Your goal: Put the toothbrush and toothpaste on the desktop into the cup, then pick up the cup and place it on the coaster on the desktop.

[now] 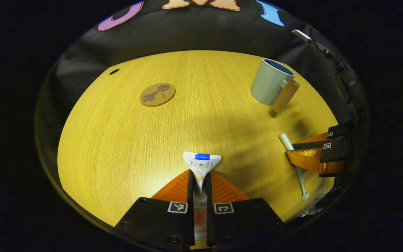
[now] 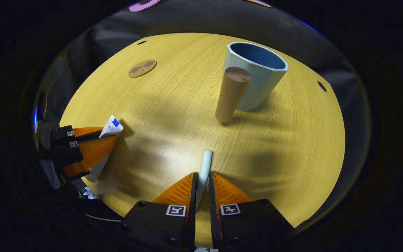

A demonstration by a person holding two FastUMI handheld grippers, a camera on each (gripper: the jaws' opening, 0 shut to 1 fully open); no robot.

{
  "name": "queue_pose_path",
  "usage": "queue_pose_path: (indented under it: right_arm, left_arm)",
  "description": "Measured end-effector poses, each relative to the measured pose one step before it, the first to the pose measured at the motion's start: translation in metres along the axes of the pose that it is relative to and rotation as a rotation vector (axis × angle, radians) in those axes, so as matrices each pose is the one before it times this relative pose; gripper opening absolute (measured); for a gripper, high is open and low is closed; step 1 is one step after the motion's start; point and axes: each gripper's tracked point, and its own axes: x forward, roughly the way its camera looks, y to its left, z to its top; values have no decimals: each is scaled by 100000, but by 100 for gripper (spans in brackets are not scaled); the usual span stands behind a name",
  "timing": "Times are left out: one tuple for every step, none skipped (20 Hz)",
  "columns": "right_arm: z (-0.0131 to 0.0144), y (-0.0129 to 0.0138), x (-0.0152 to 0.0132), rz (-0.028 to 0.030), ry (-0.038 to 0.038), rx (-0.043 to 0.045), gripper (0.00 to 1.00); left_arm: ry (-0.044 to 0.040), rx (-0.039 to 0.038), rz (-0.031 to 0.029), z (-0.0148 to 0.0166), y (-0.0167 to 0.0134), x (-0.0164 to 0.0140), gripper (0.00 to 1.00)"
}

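The left claw (image 1: 200,182) is clamped on the toothpaste (image 1: 201,162), its crimped end poking forward above the tabletop (image 1: 124,140). The right claw (image 2: 201,185) grips the toothbrush (image 2: 204,171) by its handle. Farther off, the pale blue cup (image 2: 254,75) stands upright; the coaster (image 1: 157,94) lies well apart from it

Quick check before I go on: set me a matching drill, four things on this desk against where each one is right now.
Things:
1. toothpaste
2. toothbrush
3. cup
4. coaster

States:
A. lies bare on the desk
B. clamped in the right gripper
C. stands upright, nothing visible in it
D. clamped in the left gripper

Pairs: 1-D, 2-B, 3-C, 4-A
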Motion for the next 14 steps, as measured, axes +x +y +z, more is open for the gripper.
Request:
queue_pose_path:
  right_arm:
    - [19, 13, -38, 312, -909, -323, 21]
    - [31, 24, -51, 227, -1224, 280, 22]
    - [-59, -22, 32, 193, -1165, 354, 21]
    - [7, -15, 4, 231, -1211, 236, 21]
    - [-64, 5, 8, 270, -566, -237, 21]
    - [44, 35, -14, 522, -228, -356, 21]
    - [-2, 5, 59, 388, -437, 172, 21]
    - [-26, 25, -65, 458, 27, 799, 21]
    - [48, 22, 86, 777, -607, 714, 21]
    - [43, -12, -42, 515, -483, 694, 21]
    - [-159, 182, -46, 1010, -571, 853, 21]
    - [398, 147, -201, 944, -2021, 718, 21]
    - [352, 116, -371, 950, -2102, 414, 20]
    - [506, 224, -346, 1380, -2302, 277, 19]
  left_arm:
    - [-622, -264, -947, 29, -64, 9, 11]
    - [-842, -778, -960, 128, -14, 49, 11]
    - [-1286, -1194, -1046, 114, -18, -93, 11]
    - [-830, -1474, -672, 68, 20, 52, 9]
    - [-1013, -1630, -298, 135, 51, -71, 7]
    - [-320, -1467, -305, 55, -48, -29, 6]
    - [-810, -971, -1135, 58, -159, -31, 5]
    - [-61, -568, -967, 67, -60, -119, 3]
    - [-1177, 37, -269, 135, 36, -168, 3]
    - [-773, 579, 264, 303, -25, -219, 3]
    - [-1988, 61, 585, 391, 43, -253, 1]
    - [-1809, 801, -919, 429, -340, -232, 1]
    - [-1566, 375, -19, 485, -101, -286, 1]
    - [-1403, 772, 252, 351, -10, -258, 1]
